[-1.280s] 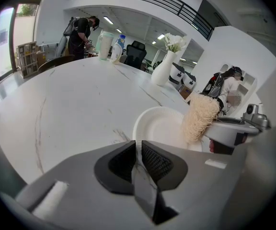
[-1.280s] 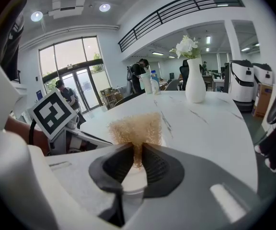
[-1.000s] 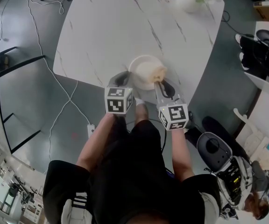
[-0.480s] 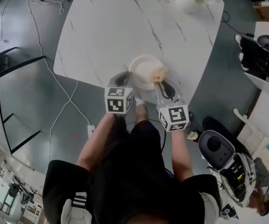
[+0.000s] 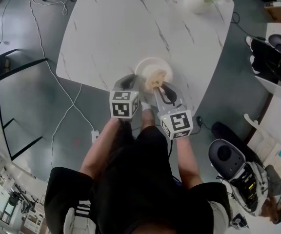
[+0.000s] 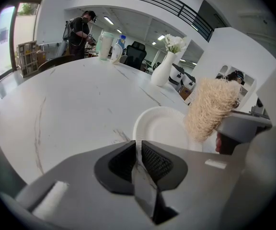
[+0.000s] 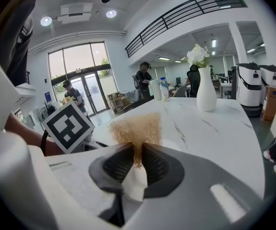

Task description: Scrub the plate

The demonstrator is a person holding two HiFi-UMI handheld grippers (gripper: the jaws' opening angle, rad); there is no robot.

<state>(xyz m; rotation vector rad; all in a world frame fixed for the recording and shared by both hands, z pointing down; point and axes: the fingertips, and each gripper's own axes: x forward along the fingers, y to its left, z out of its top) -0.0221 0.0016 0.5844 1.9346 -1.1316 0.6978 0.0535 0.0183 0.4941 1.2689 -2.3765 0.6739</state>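
Near table (image 5: 111,28) edge, head view: plate (image 5: 149,65) lies flat just ahead of both claws, with left claw (image 5: 132,83) at its near-left rim and right claw (image 5: 163,87) holding scrubber (image 5: 155,78) over its near half.
Left gripper view: jaws clenched on plate rim, scrubber to the right.
Right gripper view: jaws grasping scrubber's base, tuft pointing ahead. Plate not made out here; judged just below the tuft.

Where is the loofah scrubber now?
In the head view, the loofah scrubber is clamped in the right tool, over the white plate.
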